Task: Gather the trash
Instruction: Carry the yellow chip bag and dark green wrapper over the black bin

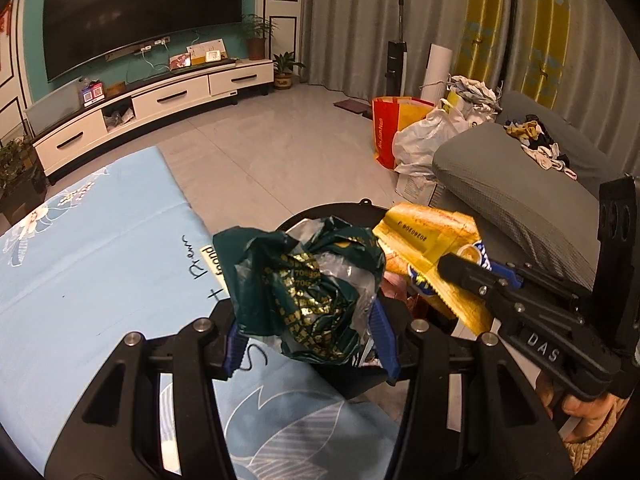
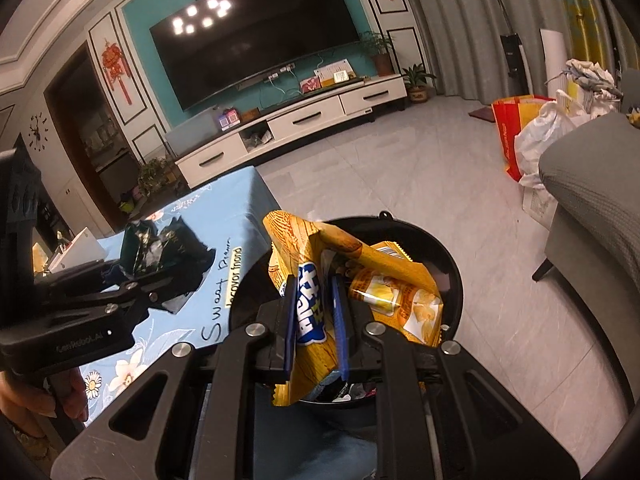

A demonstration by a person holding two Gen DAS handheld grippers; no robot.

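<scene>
Crumpled dark green wrapper [image 1: 308, 288], gold print, pinched between the blue pads of the left gripper [image 1: 308, 332], held over the near rim of the black bin [image 2: 452, 276]; yellow snack bag [image 2: 316, 320] (blue-and-white logo) clamped in the nearly closed right gripper [image 2: 312, 320], hanging above the bin's mouth, a second yellow packet [image 2: 404, 300] already inside; bin beside the blue floral-clothed surface [image 1: 100, 248]; grey sofa [image 1: 500, 184] to the right; tiled floor [image 1: 280, 160] beyond.
</scene>
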